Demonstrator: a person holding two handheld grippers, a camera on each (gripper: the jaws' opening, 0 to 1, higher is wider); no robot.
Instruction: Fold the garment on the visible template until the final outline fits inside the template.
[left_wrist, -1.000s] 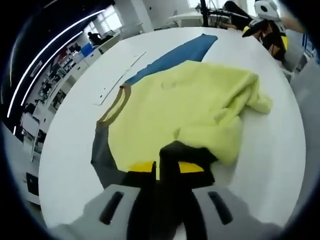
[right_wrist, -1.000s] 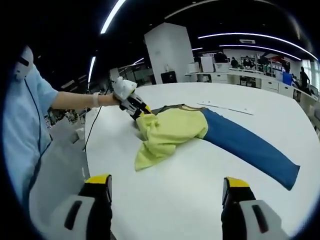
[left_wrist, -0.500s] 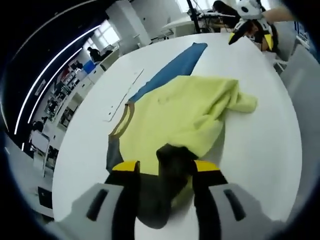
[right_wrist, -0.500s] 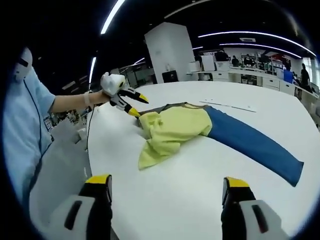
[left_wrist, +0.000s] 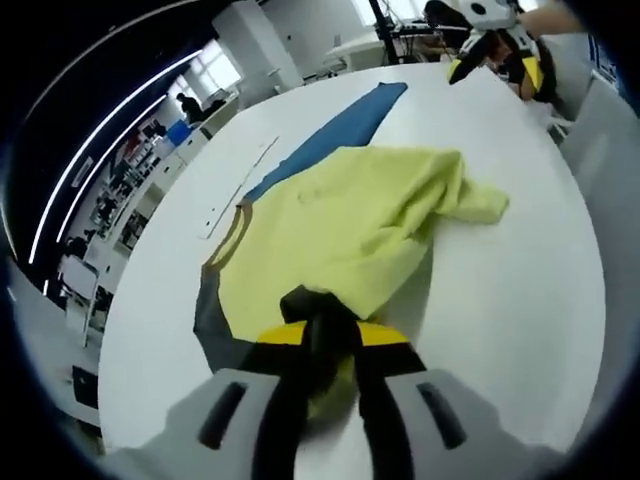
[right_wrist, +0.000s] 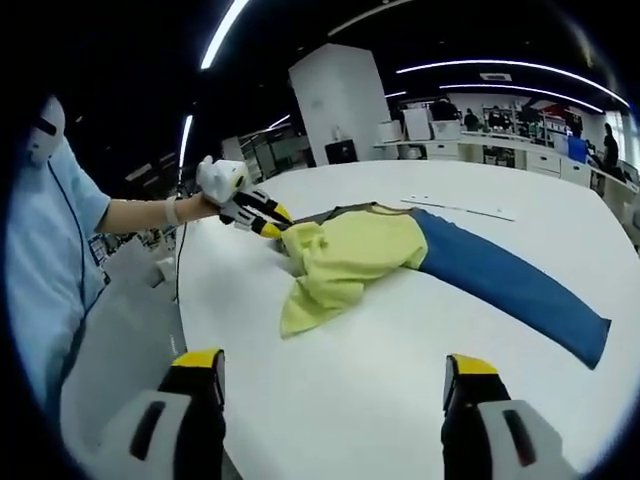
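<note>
Left gripper view: left gripper (left_wrist: 325, 335), yellow-tipped jaws drawn together, pinching a dark fold of the garment (left_wrist: 350, 225) at its near edge. Garment: yellow body, crumpled and partly folded over itself, grey sleeve (left_wrist: 210, 320) near left, blue sleeve (left_wrist: 335, 125) stretched out toward the far side. It lies on a white tabletop (left_wrist: 520, 300). A thin pale strip (left_wrist: 240, 185) lies on the tabletop just left of the garment. Right gripper (left_wrist: 490, 45) at far right, above the tabletop's far edge, well apart from the garment.

Right gripper view: right gripper (right_wrist: 330, 385), jaws spread wide, nothing between them, above bare tabletop (right_wrist: 380, 380) and near of the garment. Garment (right_wrist: 350, 260) at mid-tabletop, blue sleeve (right_wrist: 510, 285) extending right. Left gripper (right_wrist: 262, 215) at the garment's far left edge, held in a person's hand (right_wrist: 215, 190), its tips touching the cloth. Person's light blue sleeve (right_wrist: 45, 240) at left.
</note>
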